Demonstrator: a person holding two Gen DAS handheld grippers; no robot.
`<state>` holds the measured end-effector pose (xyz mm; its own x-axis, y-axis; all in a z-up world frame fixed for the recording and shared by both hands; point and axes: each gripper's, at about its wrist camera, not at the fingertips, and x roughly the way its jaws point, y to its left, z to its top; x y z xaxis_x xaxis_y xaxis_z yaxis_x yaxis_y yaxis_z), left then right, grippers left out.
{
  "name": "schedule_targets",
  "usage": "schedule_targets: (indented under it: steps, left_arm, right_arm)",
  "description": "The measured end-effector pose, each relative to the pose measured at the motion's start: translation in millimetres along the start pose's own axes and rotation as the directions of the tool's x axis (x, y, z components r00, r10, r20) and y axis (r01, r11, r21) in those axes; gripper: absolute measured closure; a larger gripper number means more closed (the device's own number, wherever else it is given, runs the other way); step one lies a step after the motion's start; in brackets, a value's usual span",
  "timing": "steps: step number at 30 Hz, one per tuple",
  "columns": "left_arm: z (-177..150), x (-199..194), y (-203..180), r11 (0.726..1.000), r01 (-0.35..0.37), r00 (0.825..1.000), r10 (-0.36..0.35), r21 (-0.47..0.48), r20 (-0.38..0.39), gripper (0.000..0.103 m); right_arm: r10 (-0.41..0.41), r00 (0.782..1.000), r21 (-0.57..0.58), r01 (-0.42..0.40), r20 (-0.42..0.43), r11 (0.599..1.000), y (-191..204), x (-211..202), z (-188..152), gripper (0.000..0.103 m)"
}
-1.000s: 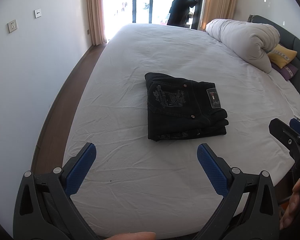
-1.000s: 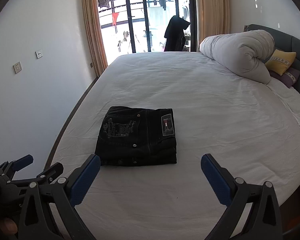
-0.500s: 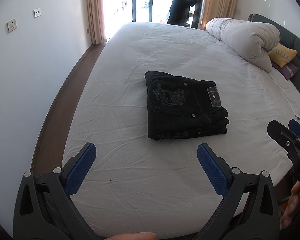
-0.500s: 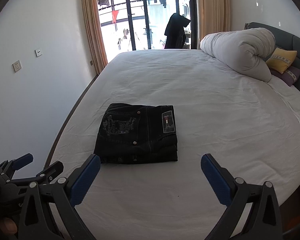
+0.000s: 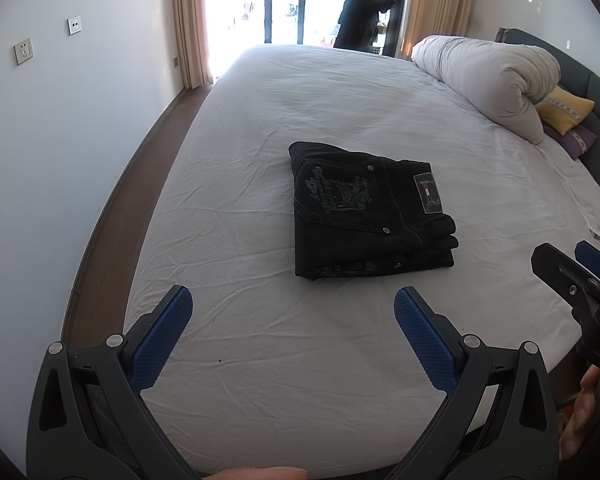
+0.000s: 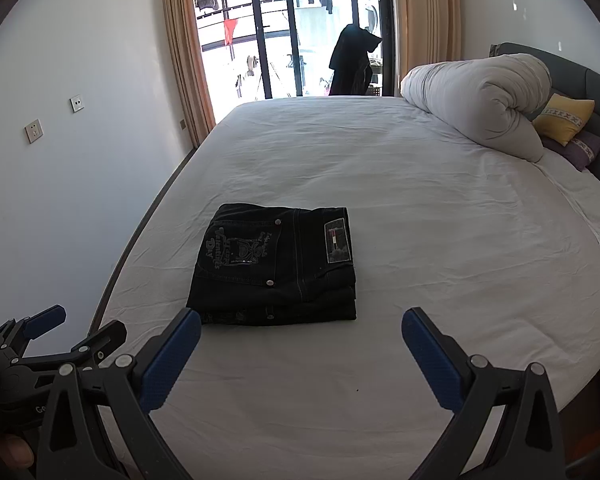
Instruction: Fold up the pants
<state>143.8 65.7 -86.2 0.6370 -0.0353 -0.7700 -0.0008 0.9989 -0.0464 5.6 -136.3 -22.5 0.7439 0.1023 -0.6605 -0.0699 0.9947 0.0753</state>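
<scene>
Black jeans (image 5: 368,212) lie folded into a compact stack on the white bed sheet (image 5: 300,360), back pocket print and a red-and-white label facing up. They also show in the right wrist view (image 6: 276,266). My left gripper (image 5: 292,312) is open and empty, held above the near part of the bed, short of the jeans. My right gripper (image 6: 300,336) is open and empty, also held back from the jeans, near their front edge. Each gripper shows at the edge of the other's view, the right one (image 5: 572,276) and the left one (image 6: 56,336).
A rolled white duvet (image 6: 484,100) lies at the far right with a yellow pillow (image 6: 564,118) and a purple one by the dark headboard. A white wall (image 5: 60,140) and a strip of wooden floor run along the left. Balcony doors and curtains stand behind the bed.
Both grippers have drifted slightly back and up from the jeans. The jeans stay folded and still, and both grippers stay open.
</scene>
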Motion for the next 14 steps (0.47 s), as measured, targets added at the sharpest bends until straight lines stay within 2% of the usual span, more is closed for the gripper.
schedule_targets:
  steps: [14]
  left_arm:
    - [-4.6, 3.4, -0.8, 0.999, -0.032, 0.999, 0.032, 0.006, 0.007, 0.000]
  right_arm:
    - [0.001, 1.000, 0.002, -0.001, -0.011, 1.000, -1.8, 3.1, -5.5, 0.000]
